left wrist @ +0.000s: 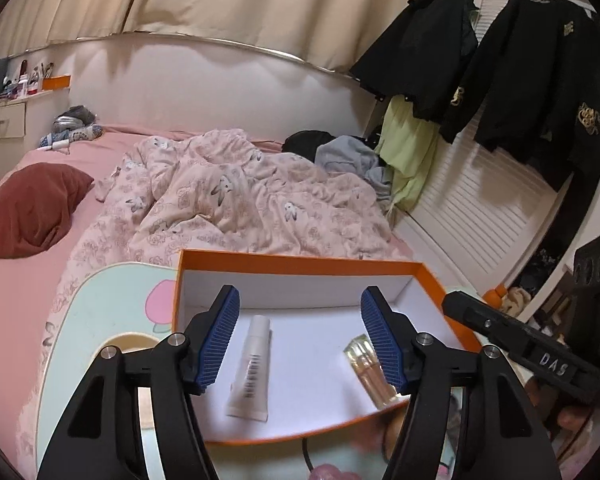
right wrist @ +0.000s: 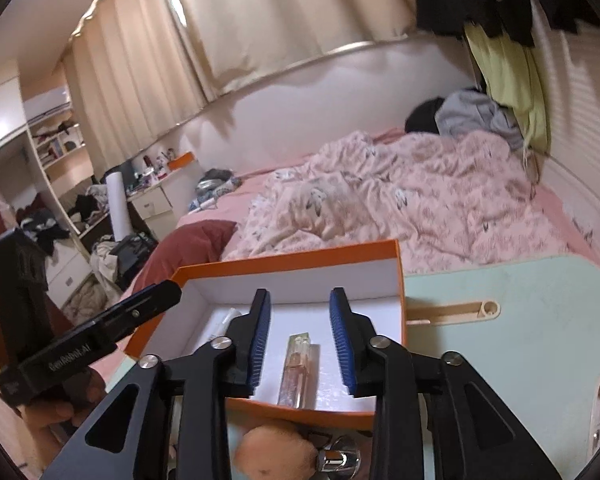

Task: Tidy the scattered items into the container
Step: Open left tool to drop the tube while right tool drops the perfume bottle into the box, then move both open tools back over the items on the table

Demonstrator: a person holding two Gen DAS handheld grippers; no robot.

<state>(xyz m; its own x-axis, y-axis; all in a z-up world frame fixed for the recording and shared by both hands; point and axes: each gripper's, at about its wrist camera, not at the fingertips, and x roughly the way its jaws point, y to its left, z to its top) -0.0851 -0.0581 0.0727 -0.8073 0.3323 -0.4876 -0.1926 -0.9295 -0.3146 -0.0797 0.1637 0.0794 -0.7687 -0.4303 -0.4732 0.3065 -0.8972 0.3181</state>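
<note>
Both claws spread, holding nothing: left claw (left wrist: 300, 336), right claw (right wrist: 300, 336). White tube (left wrist: 250, 368) and perfume bottle (right wrist: 298, 372) lie inside orange box (right wrist: 292, 258), long axes near-to-far. Fluffy keychain (right wrist: 276, 454) sits near-side outside the box, just under right claw, likely next.

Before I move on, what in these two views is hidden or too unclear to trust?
- Items near the front of the orange box: right wrist view, a fuzzy tan thing and a shiny metal piece, blurred, partly behind the right tongs.
- White tube: label unreadable in the left view; in the right view mostly hidden by a finger.
- Perfume bottle: left view, part lies behind the left tongs.
</note>
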